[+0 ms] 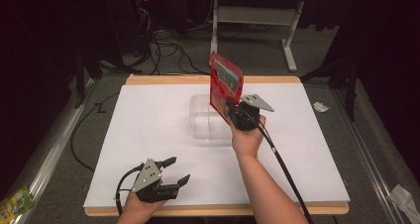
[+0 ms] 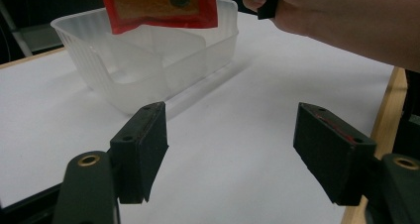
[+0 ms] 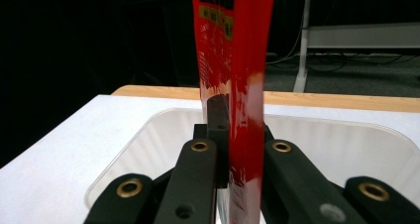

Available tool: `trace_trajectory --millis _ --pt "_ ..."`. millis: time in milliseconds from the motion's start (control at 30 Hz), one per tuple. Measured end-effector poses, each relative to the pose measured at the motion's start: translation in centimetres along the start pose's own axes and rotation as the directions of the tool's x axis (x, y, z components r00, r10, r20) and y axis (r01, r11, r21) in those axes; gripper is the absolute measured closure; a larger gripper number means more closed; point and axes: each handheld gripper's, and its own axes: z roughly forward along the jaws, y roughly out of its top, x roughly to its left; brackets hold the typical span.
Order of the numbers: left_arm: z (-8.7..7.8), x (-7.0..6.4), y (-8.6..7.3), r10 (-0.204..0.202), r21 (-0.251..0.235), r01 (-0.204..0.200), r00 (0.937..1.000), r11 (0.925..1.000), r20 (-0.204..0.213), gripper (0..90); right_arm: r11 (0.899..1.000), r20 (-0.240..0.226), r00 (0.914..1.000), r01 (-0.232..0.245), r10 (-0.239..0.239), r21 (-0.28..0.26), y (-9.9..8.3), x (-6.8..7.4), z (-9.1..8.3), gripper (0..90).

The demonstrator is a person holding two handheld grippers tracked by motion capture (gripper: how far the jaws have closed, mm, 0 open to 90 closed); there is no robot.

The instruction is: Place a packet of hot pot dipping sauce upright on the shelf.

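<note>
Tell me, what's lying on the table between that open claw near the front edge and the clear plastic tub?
Nothing: in the left gripper view, bare white table surface runs from the left gripper to the tub.

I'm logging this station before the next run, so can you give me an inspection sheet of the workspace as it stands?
Surface: white board on a wooden table top, bare apart from the tub.
Job's things: red packet held upright above the clear plastic tub; tub has an inner divider.
Clutter: nothing seen on the board.
Grippers: right gripper shut on the packet's lower edge; left gripper open, near the front edge, holding nothing.
Cables: black cable trails from the right gripper; loose cables on the floor behind.
Surroundings: dark room, grey floor, crumpled paper and a green wrapper beside the table.
</note>
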Motion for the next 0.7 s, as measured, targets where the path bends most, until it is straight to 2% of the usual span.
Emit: trace_trajectory --millis 267,700 --pt "0.0 0.0 0.0 -0.002 -0.002 0.002 1.0 1.0 0.006 29.8 1.0 0.034 0.9993 -0.013 0.013 -0.004 0.0 0.3 0.8 88.5" --pt "-0.1 -0.1 0.1 0.0 -0.006 0.001 1.0 1.0 0.009 29.8 0.999 0.052 0.9983 -0.029 0.027 0.022 -0.7 0.9 1.8 88.5"
